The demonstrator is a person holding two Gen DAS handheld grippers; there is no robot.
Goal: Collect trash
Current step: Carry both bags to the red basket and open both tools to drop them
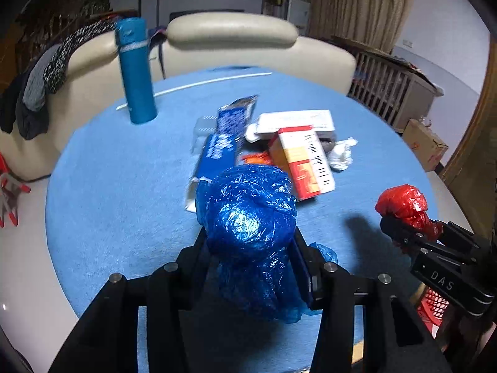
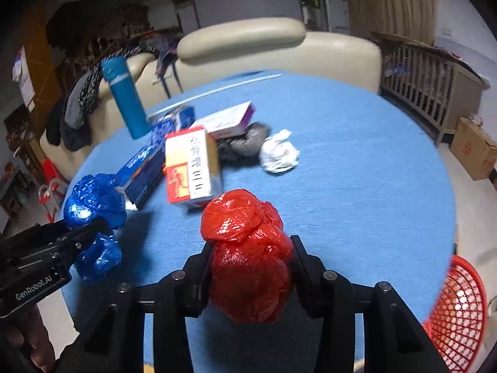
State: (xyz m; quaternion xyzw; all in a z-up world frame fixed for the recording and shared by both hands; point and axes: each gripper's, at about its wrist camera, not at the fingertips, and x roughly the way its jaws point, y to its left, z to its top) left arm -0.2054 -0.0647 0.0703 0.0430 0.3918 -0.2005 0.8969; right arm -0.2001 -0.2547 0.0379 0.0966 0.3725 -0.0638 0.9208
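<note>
My left gripper [image 1: 250,233] is shut on a crumpled blue plastic bag [image 1: 248,211], held just above the blue round table [image 1: 108,171]. My right gripper [image 2: 251,245] is shut on a crumpled red plastic bag [image 2: 245,248]. In each wrist view the other gripper shows at the side with its bag: the red bag [image 1: 402,202] at the right, the blue bag [image 2: 93,195] at the left. More trash lies mid-table: a red and white carton [image 2: 191,164], a blue box [image 1: 217,152], a white box [image 1: 298,121], a white paper wad [image 2: 278,152] and a grey wad [image 2: 248,143].
A tall teal bottle [image 1: 136,71] stands at the table's far left. A red mesh basket [image 2: 459,310] sits low beside the table at the right. A cream sofa [image 1: 233,31] with clothes draped on it lies behind the table. A cardboard box [image 1: 425,143] sits on the floor at right.
</note>
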